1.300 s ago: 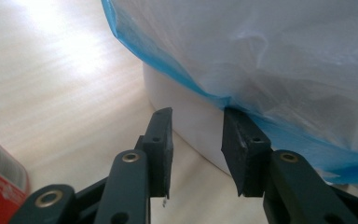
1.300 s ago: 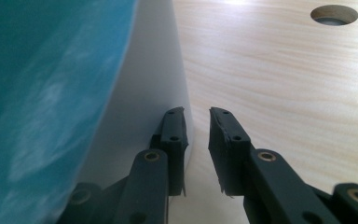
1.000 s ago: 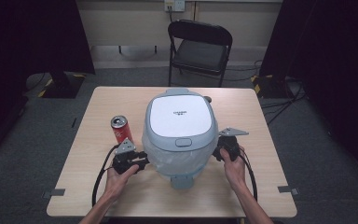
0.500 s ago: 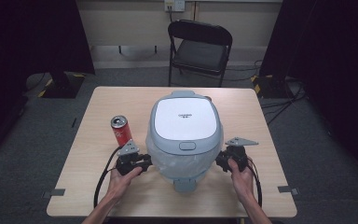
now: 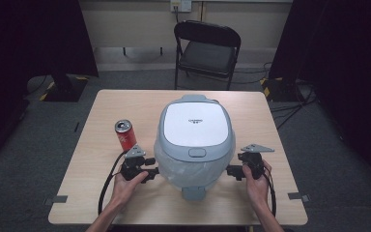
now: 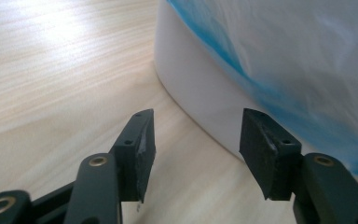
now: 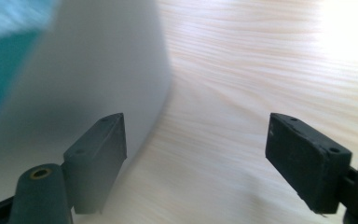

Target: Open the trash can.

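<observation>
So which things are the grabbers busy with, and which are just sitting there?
Busy with:
- big pale grey-blue lidded bin with a plastic liner
- left gripper and right gripper, both open at its sides

Just sitting there:
- red drinks can
- black folding chair behind the wooden table

Overhead light falls on the table in the high view, while the floor and room edges sink into near black. The picture is soft and a bit grainy. In the left gripper view, glare whitens the wood at top left; the jaws are sharp, the bin behind slightly soft. In the right gripper view, the top right corner is blown out and the bin wall is blurred.
</observation>
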Available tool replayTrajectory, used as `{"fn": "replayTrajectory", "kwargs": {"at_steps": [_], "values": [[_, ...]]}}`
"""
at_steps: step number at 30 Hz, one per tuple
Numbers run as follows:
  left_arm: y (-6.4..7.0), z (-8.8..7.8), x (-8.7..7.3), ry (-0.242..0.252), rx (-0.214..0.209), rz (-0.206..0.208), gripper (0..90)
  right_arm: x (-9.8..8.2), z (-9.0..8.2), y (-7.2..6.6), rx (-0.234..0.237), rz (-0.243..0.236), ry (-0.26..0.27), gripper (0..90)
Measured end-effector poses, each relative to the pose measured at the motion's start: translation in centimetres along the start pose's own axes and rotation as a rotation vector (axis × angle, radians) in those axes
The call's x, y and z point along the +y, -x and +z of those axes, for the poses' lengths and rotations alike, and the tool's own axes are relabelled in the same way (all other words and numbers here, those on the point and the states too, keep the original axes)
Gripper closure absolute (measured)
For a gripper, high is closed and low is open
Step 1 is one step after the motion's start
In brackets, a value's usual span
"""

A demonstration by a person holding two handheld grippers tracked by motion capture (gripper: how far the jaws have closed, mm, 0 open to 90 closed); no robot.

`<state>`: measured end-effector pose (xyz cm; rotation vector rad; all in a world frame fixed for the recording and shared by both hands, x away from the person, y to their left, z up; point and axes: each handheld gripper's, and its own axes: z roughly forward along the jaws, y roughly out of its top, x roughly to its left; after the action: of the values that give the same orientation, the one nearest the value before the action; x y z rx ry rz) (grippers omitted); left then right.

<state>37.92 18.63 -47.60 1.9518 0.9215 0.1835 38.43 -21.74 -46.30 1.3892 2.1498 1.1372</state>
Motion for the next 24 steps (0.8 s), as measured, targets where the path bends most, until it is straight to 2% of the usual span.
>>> {"fn": "replayTrajectory", "kwargs": {"at_steps": [2, 7, 10, 13, 16, 17, 18, 22, 24], "values": [[-0.2, -0.7, 0.0, 0.012, 0.007, -0.010, 41.1, -0.2, -0.2, 0.4, 0.020, 0.000, -0.007, 17.7], [-0.6, -2.7, -0.1, -0.003, 0.022, 0.022, 35.0, -1.9, -0.5, 1.3, -0.001, -0.035, -0.064, 15.7], [-0.9, -3.5, 0.2, -0.001, 0.018, 0.024, 31.6, -2.8, -0.2, 1.7, -0.018, -0.028, -0.090, 15.8], [-0.7, -4.4, 0.9, 0.029, 0.002, 0.027, 28.7, -3.2, 0.5, 1.6, -0.038, -0.042, -0.113, 14.9], [-0.4, -5.4, 1.6, 0.062, -0.012, 0.033, 27.5, -3.4, 0.8, 1.4, -0.064, -0.078, -0.101, 12.9], [-0.2, -5.8, 1.9, 0.064, -0.006, 0.028, 27.3, -3.6, 1.0, 1.0, -0.096, -0.126, -0.089, 11.2], [-0.2, -6.1, 2.1, 0.072, -0.006, 0.027, 27.8, -3.8, 1.2, 0.8, -0.095, -0.120, -0.070, 11.0], [0.1, -7.7, 3.1, 0.137, -0.031, 0.019, 27.9, -3.8, 1.2, 0.7, -0.098, -0.115, -0.072, 10.9], [0.3, -8.5, 3.8, 0.154, -0.027, 0.025, 27.9, -3.8, 1.2, 0.7, -0.098, -0.115, -0.071, 10.9]]}}
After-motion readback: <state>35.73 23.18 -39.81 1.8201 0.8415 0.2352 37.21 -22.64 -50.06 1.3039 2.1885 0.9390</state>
